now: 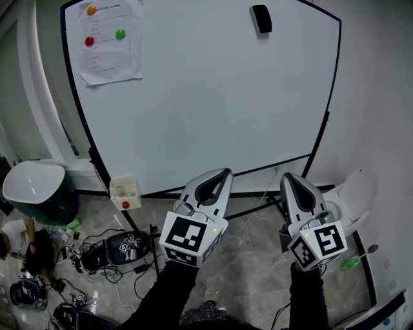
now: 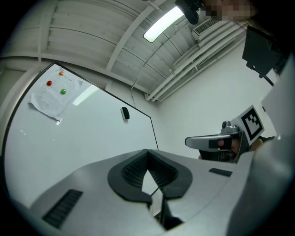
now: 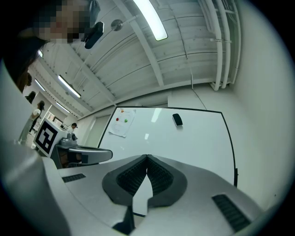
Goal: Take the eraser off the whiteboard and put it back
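A black eraser (image 1: 261,19) clings near the top right of the whiteboard (image 1: 206,103); it shows small in the left gripper view (image 2: 125,113) and the right gripper view (image 3: 177,120). My left gripper (image 1: 225,173) is held low in front of the board's bottom edge, its jaws shut with nothing between them (image 2: 147,152). My right gripper (image 1: 284,176) is beside it on the right, also shut and empty (image 3: 147,158). Both point slightly upward at the board, well below the eraser.
A paper sheet (image 1: 110,40) with coloured magnets is pinned top left. A small white box (image 1: 125,192) hangs at the stand's lower left. A white-lidded bin (image 1: 35,190) and tangled cables and gear (image 1: 97,254) lie on the floor at left. A white wall (image 1: 381,97) runs right.
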`<move>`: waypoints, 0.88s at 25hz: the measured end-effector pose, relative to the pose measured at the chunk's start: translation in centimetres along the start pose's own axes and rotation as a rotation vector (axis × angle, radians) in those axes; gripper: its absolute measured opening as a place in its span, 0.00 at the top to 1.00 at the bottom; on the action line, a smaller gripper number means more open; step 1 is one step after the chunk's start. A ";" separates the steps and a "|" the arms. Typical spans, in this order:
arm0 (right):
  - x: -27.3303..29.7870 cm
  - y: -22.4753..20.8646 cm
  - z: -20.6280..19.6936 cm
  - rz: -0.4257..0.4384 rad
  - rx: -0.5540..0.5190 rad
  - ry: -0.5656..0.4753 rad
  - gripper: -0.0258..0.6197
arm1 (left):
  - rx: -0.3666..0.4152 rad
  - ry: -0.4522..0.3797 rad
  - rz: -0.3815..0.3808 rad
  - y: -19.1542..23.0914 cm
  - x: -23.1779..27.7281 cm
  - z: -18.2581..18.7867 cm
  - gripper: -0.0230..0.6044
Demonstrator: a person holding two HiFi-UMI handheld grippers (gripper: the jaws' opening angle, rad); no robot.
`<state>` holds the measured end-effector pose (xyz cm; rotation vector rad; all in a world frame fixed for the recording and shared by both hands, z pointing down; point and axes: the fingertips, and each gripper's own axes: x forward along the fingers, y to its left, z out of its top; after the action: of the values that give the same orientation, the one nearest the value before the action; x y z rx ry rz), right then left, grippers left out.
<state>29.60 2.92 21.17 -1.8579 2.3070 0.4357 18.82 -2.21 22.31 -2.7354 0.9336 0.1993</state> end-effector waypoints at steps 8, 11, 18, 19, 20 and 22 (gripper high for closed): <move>7.3 -3.2 -1.8 -0.008 -0.010 -0.013 0.95 | -0.025 -0.016 -0.034 5.0 6.2 -1.6 0.95; 10.1 -4.3 -2.2 -0.008 -0.015 -0.024 0.95 | -0.018 -0.020 -0.037 7.0 8.6 -2.0 0.95; 16.1 -6.7 -3.0 -0.033 -0.034 -0.050 0.95 | -0.011 -0.035 -0.055 11.4 13.4 -2.8 0.95; 16.8 -7.1 -3.1 -0.036 -0.035 -0.052 0.95 | -0.011 -0.038 -0.057 11.9 14.1 -2.9 0.95; 17.5 -7.4 -3.3 -0.040 -0.035 -0.053 0.95 | -0.010 -0.040 -0.062 12.4 14.7 -2.9 0.95; 18.7 -8.1 -3.5 -0.051 -0.039 -0.057 0.95 | -0.008 -0.041 -0.079 13.1 15.7 -3.1 0.95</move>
<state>33.49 -17.12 17.93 -1.8917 2.2251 0.5227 23.29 -22.21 19.61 -2.7581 0.8140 0.2436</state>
